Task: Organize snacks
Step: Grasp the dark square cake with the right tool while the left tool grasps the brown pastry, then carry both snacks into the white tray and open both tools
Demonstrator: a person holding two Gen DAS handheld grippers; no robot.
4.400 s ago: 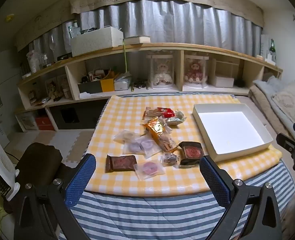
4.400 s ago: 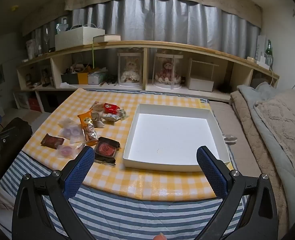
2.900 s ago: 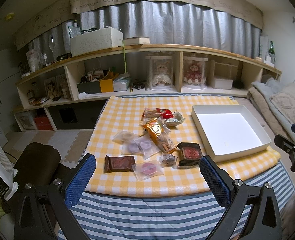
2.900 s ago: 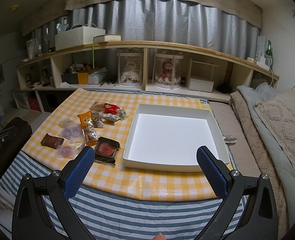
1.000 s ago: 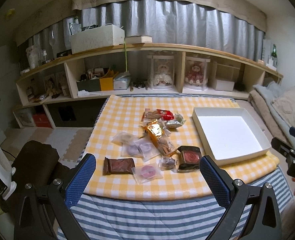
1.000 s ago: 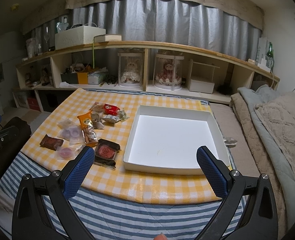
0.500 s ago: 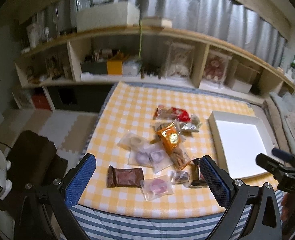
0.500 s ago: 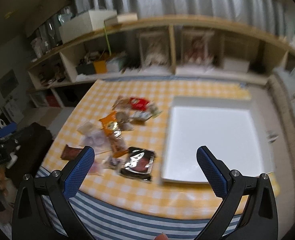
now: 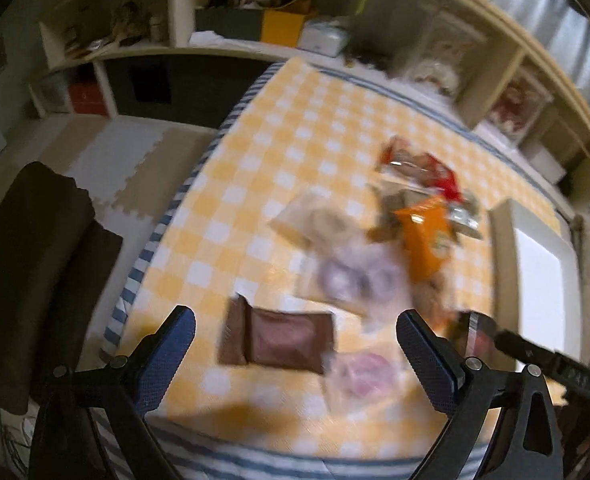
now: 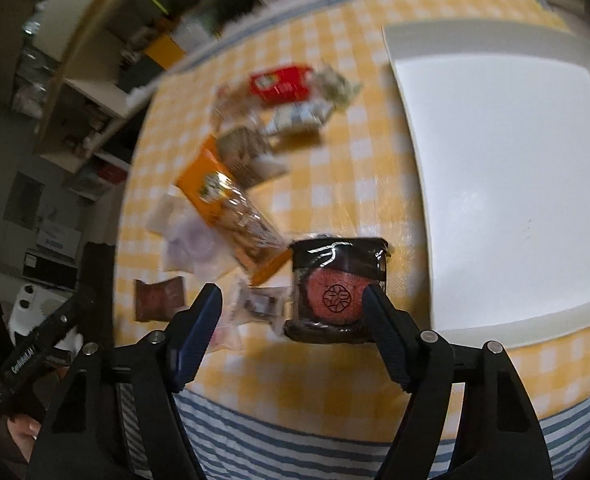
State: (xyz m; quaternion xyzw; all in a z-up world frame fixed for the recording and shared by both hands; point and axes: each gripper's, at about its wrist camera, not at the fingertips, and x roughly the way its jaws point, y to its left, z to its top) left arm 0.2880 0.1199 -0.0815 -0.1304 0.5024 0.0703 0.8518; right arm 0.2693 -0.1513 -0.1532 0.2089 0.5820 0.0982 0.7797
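Several wrapped snacks lie on the yellow checked table (image 9: 295, 136). My left gripper (image 9: 295, 332) is open just above a brown packet (image 9: 283, 338), its fingers either side of it. A pink round snack (image 9: 359, 368) lies to its right. My right gripper (image 10: 291, 312) is open over a black packet with a red disc (image 10: 337, 290) and a small clear packet (image 10: 259, 306). An orange bag (image 10: 231, 208), a red packet (image 10: 281, 82) and clear purple snacks (image 10: 189, 240) lie beyond. An empty white tray (image 10: 507, 168) sits to the right.
Wooden shelves (image 9: 255, 32) with boxes and doll cases stand behind the table. A dark cushion (image 9: 27, 256) lies on the floor at left. A blue striped cloth (image 10: 335, 440) hangs at the table's near edge. The left gripper shows in the right wrist view (image 10: 39, 352).
Both grippers have swung forward and down over the table, close to the snacks. The left is now over the brown packet, the right over the black one. Both stay open.
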